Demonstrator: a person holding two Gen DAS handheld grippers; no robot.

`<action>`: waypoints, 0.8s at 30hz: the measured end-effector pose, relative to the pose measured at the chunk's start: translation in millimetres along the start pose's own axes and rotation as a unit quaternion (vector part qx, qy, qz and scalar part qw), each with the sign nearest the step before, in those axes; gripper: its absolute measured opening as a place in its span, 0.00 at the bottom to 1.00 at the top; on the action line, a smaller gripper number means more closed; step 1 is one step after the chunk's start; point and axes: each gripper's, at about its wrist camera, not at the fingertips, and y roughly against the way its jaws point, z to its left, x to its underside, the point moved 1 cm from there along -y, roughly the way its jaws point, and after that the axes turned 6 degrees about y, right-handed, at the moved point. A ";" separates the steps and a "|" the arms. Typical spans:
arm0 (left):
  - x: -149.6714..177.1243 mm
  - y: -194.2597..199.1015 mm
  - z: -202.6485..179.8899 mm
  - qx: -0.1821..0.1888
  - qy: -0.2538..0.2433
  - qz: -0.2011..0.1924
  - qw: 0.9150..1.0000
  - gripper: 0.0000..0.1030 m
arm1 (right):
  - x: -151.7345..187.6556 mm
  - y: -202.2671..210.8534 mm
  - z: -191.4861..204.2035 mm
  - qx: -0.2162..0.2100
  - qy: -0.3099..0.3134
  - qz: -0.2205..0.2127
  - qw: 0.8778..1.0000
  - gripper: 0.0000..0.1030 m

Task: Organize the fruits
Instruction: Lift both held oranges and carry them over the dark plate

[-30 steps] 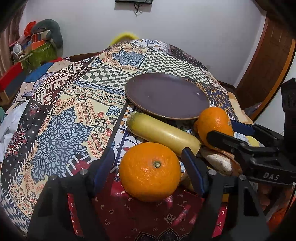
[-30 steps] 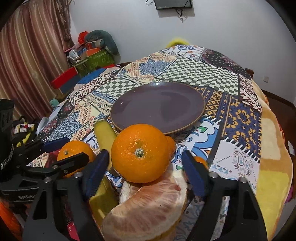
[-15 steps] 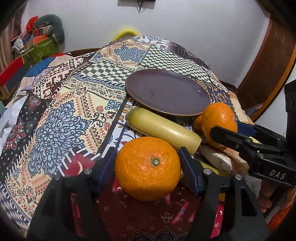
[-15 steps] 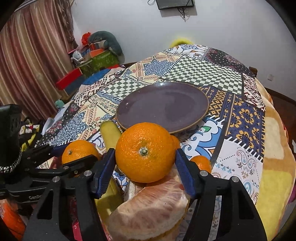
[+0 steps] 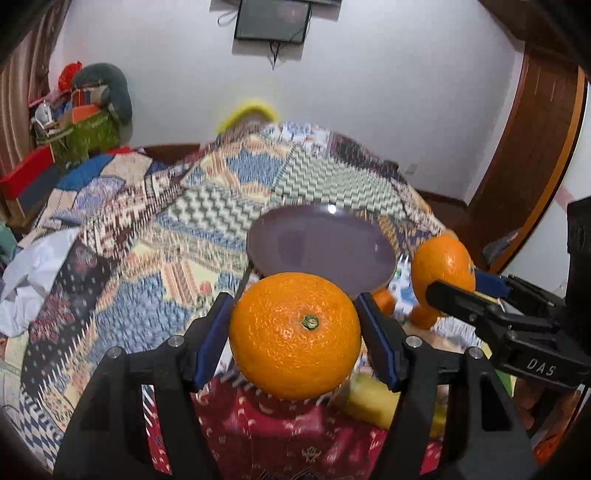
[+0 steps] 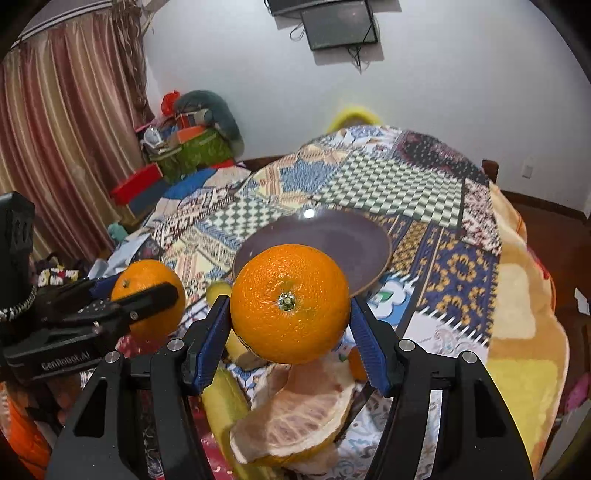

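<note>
My left gripper [image 5: 295,325] is shut on an orange [image 5: 294,335] and holds it above the cloth, short of the purple plate [image 5: 321,245]. My right gripper [image 6: 290,314] is shut on a second orange [image 6: 290,302], also lifted, in front of the same plate [image 6: 354,240]. Each gripper shows in the other's view: the right one with its orange [image 5: 443,264] at the right, the left one with its orange [image 6: 146,282] at the left. Below lie a yellow banana [image 6: 221,402], a peeled pomelo piece [image 6: 295,417] and small tangerines [image 5: 384,300].
A patchwork cloth [image 5: 147,258] covers the round table. A wooden door [image 5: 532,147] stands at the right, curtains [image 6: 55,147] and piled bags and boxes [image 6: 188,144] at the left. A screen [image 6: 340,26] hangs on the wall.
Both grippers closed on their oranges and lifted them off the table. The views tilted up, so more of the wall shows.
</note>
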 end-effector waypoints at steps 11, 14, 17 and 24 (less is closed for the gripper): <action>-44.9 1.1 -6.7 0.001 -0.009 -0.050 0.999 0.65 | -31.0 8.4 -15.9 0.028 0.012 -0.042 0.999 0.59; -54.9 -3.6 -7.0 0.001 -0.005 -0.057 0.998 0.65 | -38.0 5.1 -19.3 0.035 0.018 -0.048 0.998 0.59; -67.1 -12.0 -7.4 0.000 -0.004 -0.062 0.998 0.65 | -45.7 -2.8 -24.3 0.037 0.019 -0.049 0.998 0.59; -84.9 -39.4 -5.4 -0.011 -0.004 -0.055 0.998 0.65 | -61.1 -25.3 -35.3 0.053 0.028 -0.041 0.997 0.59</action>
